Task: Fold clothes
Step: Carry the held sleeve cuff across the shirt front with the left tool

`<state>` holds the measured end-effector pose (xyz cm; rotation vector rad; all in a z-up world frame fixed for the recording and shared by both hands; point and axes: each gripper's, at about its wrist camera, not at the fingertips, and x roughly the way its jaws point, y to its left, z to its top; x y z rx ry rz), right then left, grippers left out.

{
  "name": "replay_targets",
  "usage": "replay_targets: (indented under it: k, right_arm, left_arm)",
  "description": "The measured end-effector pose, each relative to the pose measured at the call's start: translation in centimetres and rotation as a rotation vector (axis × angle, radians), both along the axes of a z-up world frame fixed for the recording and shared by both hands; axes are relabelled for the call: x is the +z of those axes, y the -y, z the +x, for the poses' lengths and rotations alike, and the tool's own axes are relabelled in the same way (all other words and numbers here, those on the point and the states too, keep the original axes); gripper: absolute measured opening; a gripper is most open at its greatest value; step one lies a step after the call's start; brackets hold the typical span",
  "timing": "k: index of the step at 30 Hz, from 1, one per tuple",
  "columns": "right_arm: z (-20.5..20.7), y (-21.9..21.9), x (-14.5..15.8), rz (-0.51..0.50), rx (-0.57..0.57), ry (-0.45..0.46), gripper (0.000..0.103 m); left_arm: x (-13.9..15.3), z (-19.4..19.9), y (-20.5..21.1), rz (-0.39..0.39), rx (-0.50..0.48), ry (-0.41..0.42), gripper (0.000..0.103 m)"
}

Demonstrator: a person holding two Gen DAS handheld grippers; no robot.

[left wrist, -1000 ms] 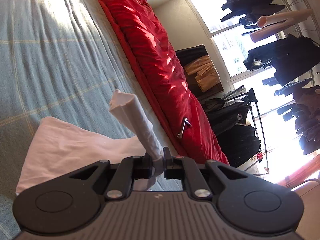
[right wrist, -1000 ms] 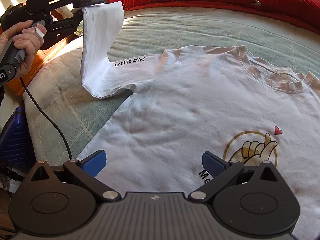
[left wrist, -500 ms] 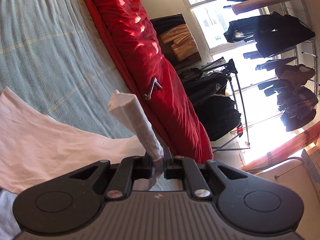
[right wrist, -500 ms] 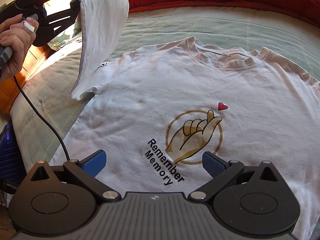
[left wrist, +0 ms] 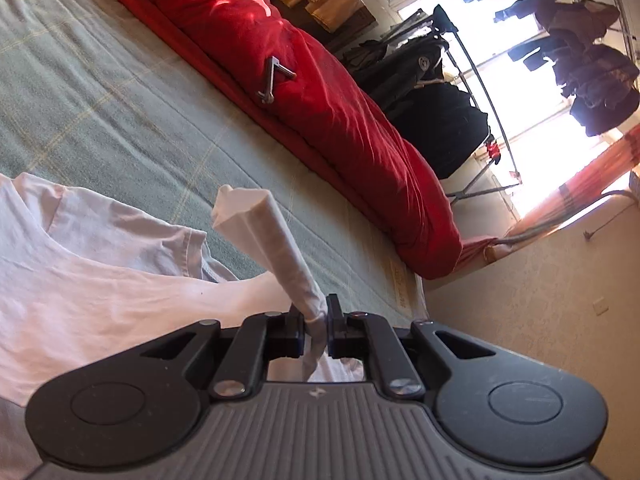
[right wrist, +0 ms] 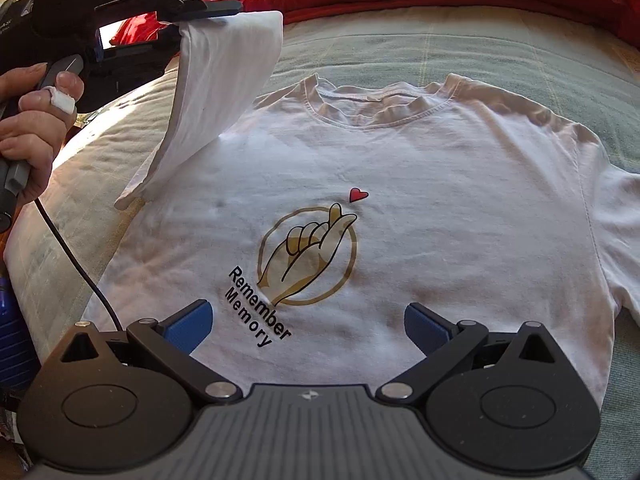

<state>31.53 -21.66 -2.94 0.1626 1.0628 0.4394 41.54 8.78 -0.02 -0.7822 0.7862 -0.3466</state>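
One thin pinch is all the left tongs (right wrist: 224, 10) are keeping on the sleeve (right wrist: 224, 80), hanging beneath them over the T-shirt (right wrist: 400, 208) on the bed (right wrist: 400, 56), so it is risking slipping free and bunching while the right tongs (right wrist: 308, 326) are gaping empty above the hem.

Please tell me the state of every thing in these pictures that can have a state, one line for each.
White cotton T-shirt with a finger-heart print: face up, flat on the bed except one sleeve.
White sleeve: lifted, folded inward over the shirt.
Left hand-held gripper: shut on the sleeve.
Right hand-held gripper: open, empty, above the shirt's lower part.
Red quilted duvet: bunched along the far bed edge.
Pale green checked bedcover: spread, slightly wrinkled.
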Motion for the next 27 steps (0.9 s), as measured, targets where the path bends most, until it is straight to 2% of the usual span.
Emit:
replay_targets:
  k: [5, 9, 19, 27]
  right_arm:
    - [-0.9, 1.3, 0.5, -0.049, -0.042, 0.036, 0.103]
    - [-1.4, 2.7, 0.6, -0.053, -0.09, 0.023, 0.103]
    - [-1.8, 4.9, 0.2, -0.092, -0.181, 0.004, 0.103]
    - [-2.1, 5.9, -0.3, -0.108, -0.22, -0.002, 0.103]
  left_arm:
    - [-0.7, 0.0, 4.1, 0.179, -0.116, 0.001, 0.008]
    - [-1.4, -0.5, 6.4, 0.28, -0.154, 0.015, 0.008]
    - [-1.8, -0.9, 11.5, 0.431, -0.255, 0.047, 0.008]
    - [-2.3, -0.7, 14.1, 0.45, -0.299, 0.06, 0.008]
